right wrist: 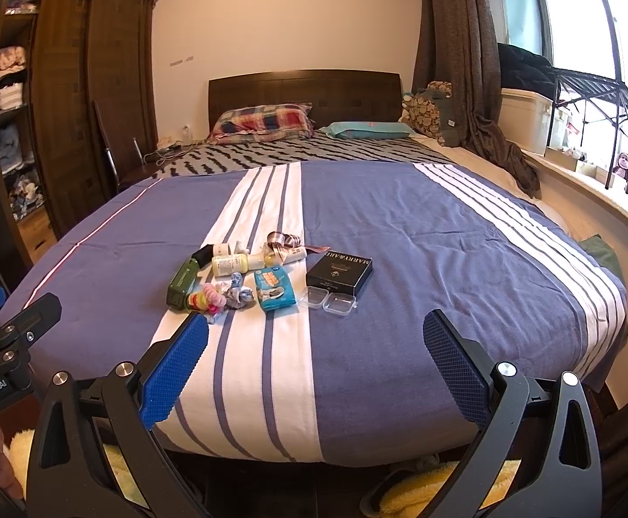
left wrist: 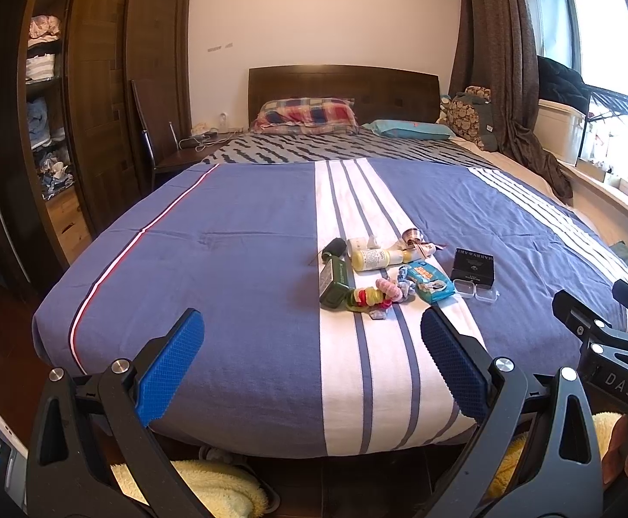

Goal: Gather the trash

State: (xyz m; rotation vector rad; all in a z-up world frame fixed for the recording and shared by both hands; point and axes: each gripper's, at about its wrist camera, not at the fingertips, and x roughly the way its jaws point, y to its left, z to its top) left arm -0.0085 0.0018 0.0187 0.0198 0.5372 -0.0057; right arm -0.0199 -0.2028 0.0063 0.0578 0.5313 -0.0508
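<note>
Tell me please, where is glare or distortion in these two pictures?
Left wrist view: the window is blown out white, and fisheye bends the wardrobe. Right wrist view: the same window glares, and the bed edge bulges; the clutter stays sharp.

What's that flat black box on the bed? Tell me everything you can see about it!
The flat black square box looks like cardboard, with pale printed lettering and a small emblem on its lid. It lies closed and flat on the blue part of the striped bedspread, at the right end of the cluster of small items. Two small clear plastic containers sit right at its near edge, possibly touching it. Neither gripper touches it; both are open, back at the foot of the bed.
</note>
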